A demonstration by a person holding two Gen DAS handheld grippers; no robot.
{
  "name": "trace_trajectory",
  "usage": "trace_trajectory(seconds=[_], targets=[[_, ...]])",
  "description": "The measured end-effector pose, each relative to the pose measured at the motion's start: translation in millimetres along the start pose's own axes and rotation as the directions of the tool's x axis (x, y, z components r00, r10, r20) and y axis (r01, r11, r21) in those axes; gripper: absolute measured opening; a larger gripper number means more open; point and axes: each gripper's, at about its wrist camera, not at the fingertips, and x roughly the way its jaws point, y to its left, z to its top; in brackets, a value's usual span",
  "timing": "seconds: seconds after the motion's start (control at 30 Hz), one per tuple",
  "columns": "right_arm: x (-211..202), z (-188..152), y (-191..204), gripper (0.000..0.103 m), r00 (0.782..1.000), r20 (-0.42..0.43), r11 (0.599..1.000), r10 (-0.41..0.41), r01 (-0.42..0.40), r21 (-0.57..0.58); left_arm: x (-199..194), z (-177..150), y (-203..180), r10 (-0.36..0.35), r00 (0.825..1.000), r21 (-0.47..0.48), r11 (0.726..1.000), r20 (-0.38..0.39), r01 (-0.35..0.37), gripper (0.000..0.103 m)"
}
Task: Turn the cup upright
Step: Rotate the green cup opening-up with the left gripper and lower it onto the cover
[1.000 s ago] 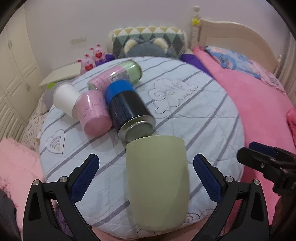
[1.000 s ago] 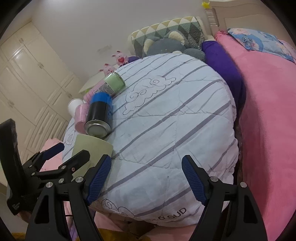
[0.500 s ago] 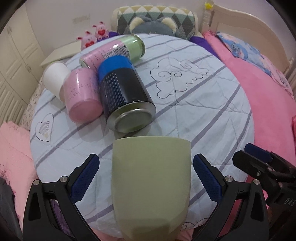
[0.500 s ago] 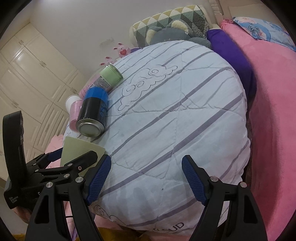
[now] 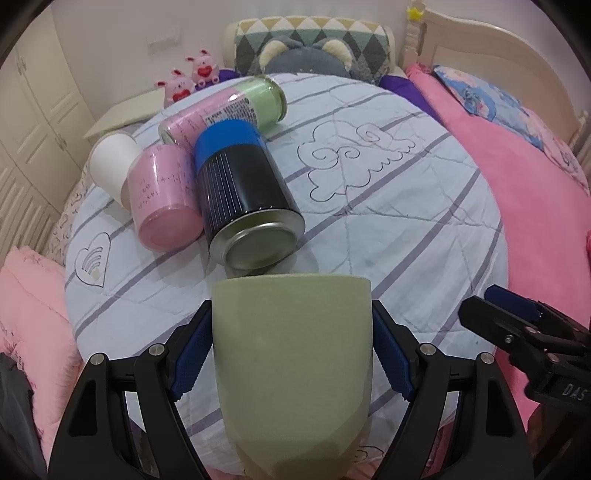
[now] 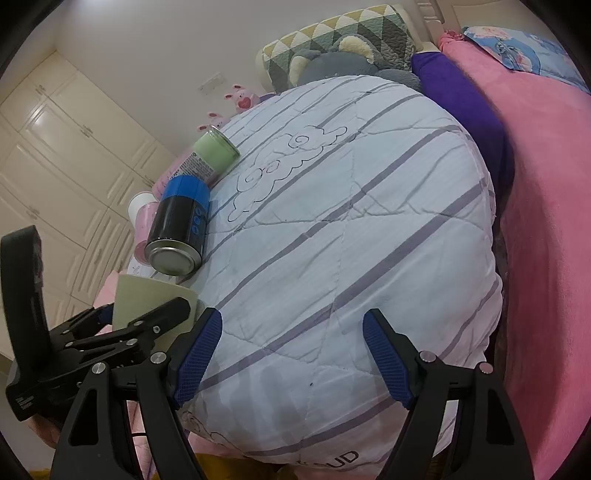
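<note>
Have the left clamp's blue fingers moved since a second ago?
Yes. The left gripper has closed inward onto the green cup, whose rim sits nearer the black can.

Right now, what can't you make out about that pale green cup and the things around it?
- Pale green ceramic cup: its opening faces away in the left wrist view; in the right wrist view the left gripper covers it.
- White paper cup: partly behind the pink plastic cup.
- Pink-and-green can's label: too small.

**A bedroom in cream and pink**

A plain pale wall (image 5: 122, 33) backs a cream headboard (image 5: 491, 55). Panelled cream wardrobe doors (image 6: 62, 147) line one side. A pink blanket (image 6: 546, 229) covers the bed beside a striped quilt (image 5: 388, 192). A diamond-patterned pillow (image 5: 314, 33) leans against the wall.
</note>
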Motion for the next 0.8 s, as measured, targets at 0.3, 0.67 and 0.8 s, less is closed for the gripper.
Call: trace_trajectory(seconds=[0.3,0.67,0.8], targets=[[0,-2,1,0.08,1.0,0.0,1.0,-0.01,0.01,0.008,-20,5,-4,-0.007,0.996,0.024,1.0,0.09,0.005,0.081],[-3,-4,1,0.08,1.0,-0.001,1.0,-0.023,0.023,0.009,-35,4,-8,-0.021,0.979,0.028,1.0,0.201,0.015,0.081],[-3,-6,2,0.08,0.999,-0.003,0.999,-0.032,0.032,0.009,-44,0,-6,-0.045,0.966,0.022,0.999,0.253,0.041,0.081]])
